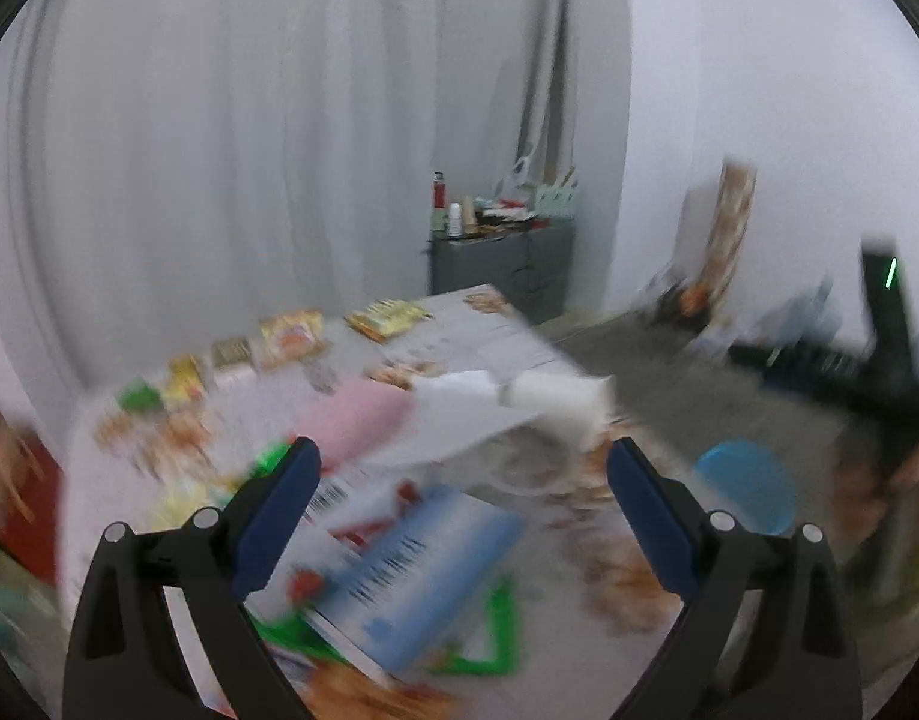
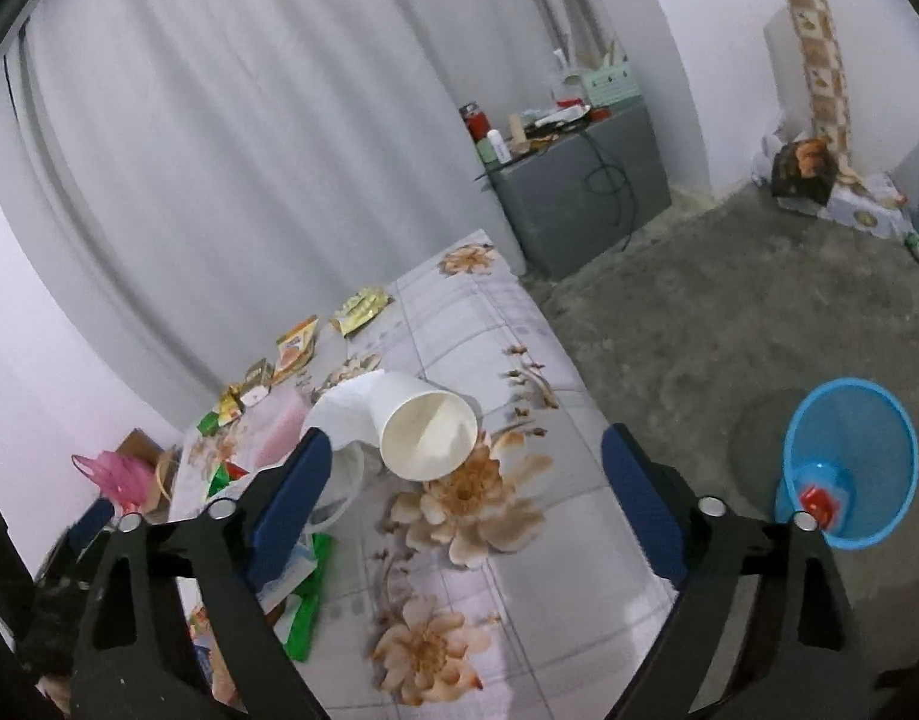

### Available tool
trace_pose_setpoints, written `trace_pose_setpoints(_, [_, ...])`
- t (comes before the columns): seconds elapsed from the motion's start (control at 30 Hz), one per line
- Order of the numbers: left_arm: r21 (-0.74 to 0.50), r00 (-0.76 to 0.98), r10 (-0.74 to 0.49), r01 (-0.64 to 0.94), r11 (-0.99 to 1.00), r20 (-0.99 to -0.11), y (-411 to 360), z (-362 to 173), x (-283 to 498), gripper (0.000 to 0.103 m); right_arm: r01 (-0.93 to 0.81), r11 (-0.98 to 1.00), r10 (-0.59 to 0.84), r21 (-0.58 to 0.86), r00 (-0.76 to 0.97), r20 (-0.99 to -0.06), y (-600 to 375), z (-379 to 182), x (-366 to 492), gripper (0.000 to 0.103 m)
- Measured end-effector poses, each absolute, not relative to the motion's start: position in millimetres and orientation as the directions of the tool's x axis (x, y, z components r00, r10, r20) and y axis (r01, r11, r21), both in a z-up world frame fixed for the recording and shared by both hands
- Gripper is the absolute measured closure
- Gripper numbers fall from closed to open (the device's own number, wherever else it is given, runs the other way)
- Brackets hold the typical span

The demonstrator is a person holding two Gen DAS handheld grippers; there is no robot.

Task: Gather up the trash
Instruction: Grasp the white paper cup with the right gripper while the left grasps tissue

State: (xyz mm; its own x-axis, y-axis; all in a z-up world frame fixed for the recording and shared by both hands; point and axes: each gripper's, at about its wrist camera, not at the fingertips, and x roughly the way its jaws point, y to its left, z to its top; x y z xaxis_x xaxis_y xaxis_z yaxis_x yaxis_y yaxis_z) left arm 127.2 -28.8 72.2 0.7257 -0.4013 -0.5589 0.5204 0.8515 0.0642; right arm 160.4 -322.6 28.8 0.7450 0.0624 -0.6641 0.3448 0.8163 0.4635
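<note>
Mostly the collecting lies ahead. One red scrap [image 2: 818, 501] sits at the bottom of the blue bin [image 2: 849, 420], which stands on the floor [image 2: 699, 312] just off the right edge of the surface [image 2: 519, 570]. Everything else seems still to be out: a white paper cup [image 2: 426, 435] lies on its side near the middle, its mouth toward the near edge, with a white tissue [image 2: 345, 405] touching it behind. A row of small yellow and green wrappers [image 2: 291, 348] runs along the far-left edge, a pink packet [image 2: 279, 429] lies near them, and green wrappers [image 2: 309, 600] and a blue-and-white package [image 1: 417, 564] crowd the near-left part.

Both tools point down toward the surface at a slant. The right hand-held gripper [image 2: 465, 498] has its jaws spread wide with nothing between them, the cup just beyond its fingertips. The left hand-held gripper [image 1: 465, 498], seen through heavy blur, is likewise spread and empty, above the blue-and-white package. Judging by that, the cup looks the likeliest next pick.
</note>
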Motion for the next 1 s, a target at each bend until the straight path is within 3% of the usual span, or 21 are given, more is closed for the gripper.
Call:
trace_pose_setpoints(0.1, [0.216,0.746,-0.331,0.530,0.820,-0.578,-47,53,141,0.010,0.341,0.799,0.116,0.496,0.721,-0.683,-328,16,174,0.036])
trace_pose_setpoints(0.23, [0.347,0.761,-0.271,0.541,0.766,-0.590,-60,30,156,0.025,0.344,0.777,0.171,0.528,0.692,-0.702,-336,-3,186,0.046])
trace_pose_setpoints(0.4, [0.514,0.786,-0.187,0.543,0.664,-0.589,-73,1,173,0.038,0.326,0.799,0.194,0.505,0.656,-0.729,-336,-18,203,0.047])
trace_pose_setpoints(0.5, [0.585,0.791,-0.169,0.560,0.587,-0.587,-81,-15,177,0.038,0.315,0.808,0.211,0.498,0.635,-0.743,-337,-27,212,0.047])
trace_pose_setpoints(0.6, [0.628,0.789,-0.151,0.575,0.525,-0.596,-91,-27,180,0.039,0.301,0.802,0.247,0.515,0.618,-0.746,-340,-37,222,0.047])
trace_pose_setpoints(0.7, [0.655,0.789,-0.132,0.580,0.485,-0.600,-98,-38,188,0.048,0.282,0.801,0.281,0.528,0.602,-0.747,-342,-46,229,0.047])
trace_pose_setpoints(0.8, [0.627,0.769,-0.137,0.598,0.499,-0.625,-100,-38,197,0.056,0.263,0.804,0.302,0.534,0.594,-0.746,-343,-52,235,0.047])
trace_pose_setpoints(1.0, [0.627,0.754,-0.149,0.624,0.467,-0.640,-106,-39,202,0.061,0.214,0.803,0.349,0.557,0.589,-0.729,-342,-58,243,0.051])
